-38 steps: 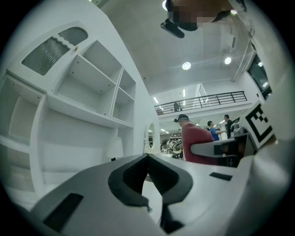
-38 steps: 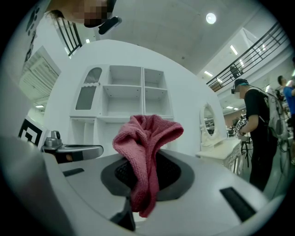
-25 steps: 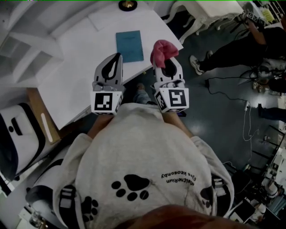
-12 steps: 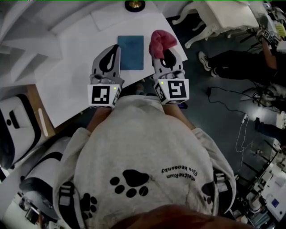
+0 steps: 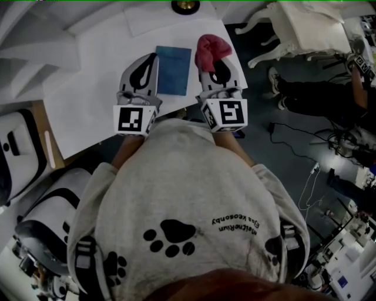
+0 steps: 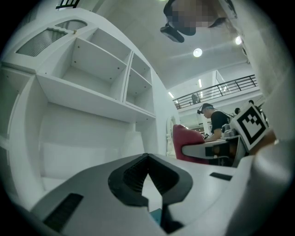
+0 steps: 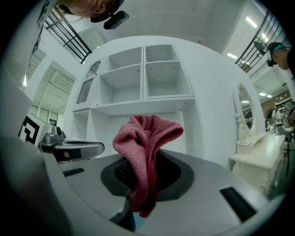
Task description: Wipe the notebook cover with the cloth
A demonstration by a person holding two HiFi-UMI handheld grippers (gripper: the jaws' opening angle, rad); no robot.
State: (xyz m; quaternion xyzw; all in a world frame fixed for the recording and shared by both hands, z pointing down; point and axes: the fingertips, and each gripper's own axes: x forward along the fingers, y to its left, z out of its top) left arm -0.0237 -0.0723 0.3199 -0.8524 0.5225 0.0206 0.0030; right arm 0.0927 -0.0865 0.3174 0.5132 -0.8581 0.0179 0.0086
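Over the last second both grippers are drawing level with the flat blue notebook (image 5: 174,70), which is lying near the front edge of the white table (image 5: 94,94), toward its right corner, and is now sitting between them instead of ahead. The right gripper (image 5: 216,69) is pinching the crumpled pink terry cloth (image 5: 210,50), just beside the cover and not yet on it. The left gripper (image 5: 151,59) is carrying nothing, its fingers pressed together. Wiping looks about to begin.

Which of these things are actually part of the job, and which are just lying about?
In the job: notebook; cloth, pinched in the right tongs; left tongs, shut and empty.
Just lying about: desk; shelves; dark round base at the desk's far edge.
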